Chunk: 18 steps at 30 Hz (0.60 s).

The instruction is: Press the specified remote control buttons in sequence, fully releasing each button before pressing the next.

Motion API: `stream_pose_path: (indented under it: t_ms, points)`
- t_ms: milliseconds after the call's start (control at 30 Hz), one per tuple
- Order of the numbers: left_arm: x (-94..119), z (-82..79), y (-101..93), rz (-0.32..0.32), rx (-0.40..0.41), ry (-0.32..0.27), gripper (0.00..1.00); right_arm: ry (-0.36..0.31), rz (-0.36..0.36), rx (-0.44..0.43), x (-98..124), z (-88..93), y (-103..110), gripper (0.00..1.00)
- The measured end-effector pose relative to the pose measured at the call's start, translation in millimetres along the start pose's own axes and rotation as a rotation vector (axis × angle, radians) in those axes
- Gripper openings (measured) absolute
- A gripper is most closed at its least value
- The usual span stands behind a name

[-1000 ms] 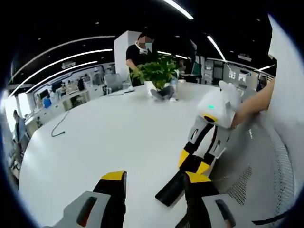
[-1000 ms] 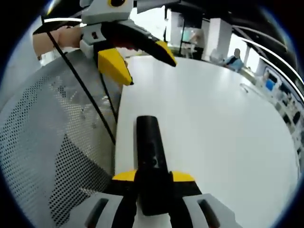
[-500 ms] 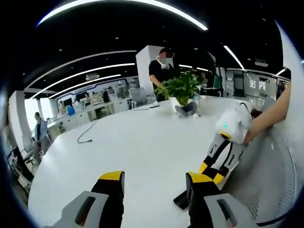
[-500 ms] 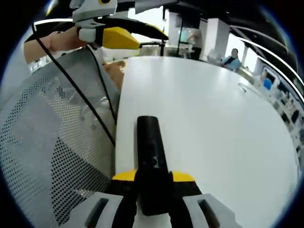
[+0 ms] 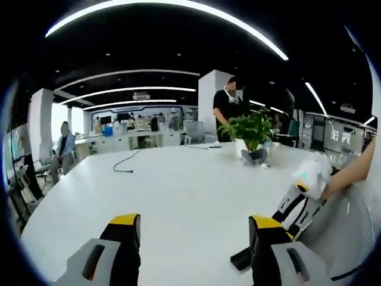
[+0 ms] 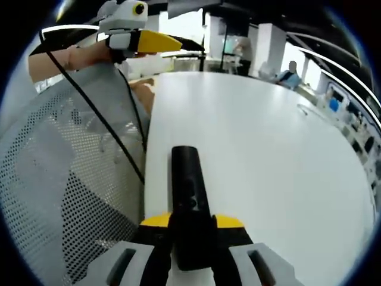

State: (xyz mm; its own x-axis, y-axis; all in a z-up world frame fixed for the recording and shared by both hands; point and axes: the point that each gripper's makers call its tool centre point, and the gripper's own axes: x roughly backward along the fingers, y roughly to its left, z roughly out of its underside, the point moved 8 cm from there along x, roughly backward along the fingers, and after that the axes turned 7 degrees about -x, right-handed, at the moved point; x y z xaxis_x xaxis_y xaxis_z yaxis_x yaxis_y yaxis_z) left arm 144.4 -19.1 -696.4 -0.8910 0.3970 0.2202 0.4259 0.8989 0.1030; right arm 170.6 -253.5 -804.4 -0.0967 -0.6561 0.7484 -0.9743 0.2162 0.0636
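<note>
— What does the right gripper [image 6: 191, 229] have?

— Its jaws are clamped on the black remote control [image 6: 189, 196], which sticks out forward over the white table [image 6: 268, 155], near the table's edge. In the left gripper view the same remote [image 5: 243, 258] peeks out low, beside the right-hand jaw.

— And the left gripper [image 5: 193, 244]?

— Its jaws stand wide apart with nothing between them, above the tabletop. From the right gripper view it [image 6: 164, 42] hangs up at the top, held in a hand [image 6: 89, 55]; its tips there are too blurred to read, I think.

— Anything beside the table?

— A grey mesh chair back [image 6: 65, 179] with a black cable [image 6: 107, 119] across it.

— Farther off?

— A potted plant [image 5: 250, 128] on the table, a dark cord [image 5: 125, 164], and a person in black [image 5: 229, 107] behind the plant.
</note>
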Motion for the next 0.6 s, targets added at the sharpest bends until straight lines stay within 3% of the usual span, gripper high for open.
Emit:
stream_pose_path:
  t_ms: [67,200,267,467,600]
  points:
    - [-0.2,-0.9,-1.2,-0.018,0.007,-0.038,0.92,-0.002,-0.001,-0.001,-0.1,0.1,0.0,0.22]
    - [-1.4,-1.2,0.0,-0.036,0.012,-0.065,0.96,-0.004,-0.001,-0.002,-0.1,0.2,0.1,0.22]
    - [-2.1,-2.9,1.2,-0.046,0.025,-0.108,1.00,-0.004,-0.001,-0.001,-0.2,0.1,0.1,0.22]
    - [1.7,-3.3,8.9,-0.078,0.153,-0.167,1.00,-0.007,0.003,-0.013,-0.1,0.3,0.5,0.22]
    - [2.6,-3.7,9.7,-0.094,0.140,-0.175,0.99,-0.006,0.005,-0.010,-0.7,-0.3,0.1,0.22]
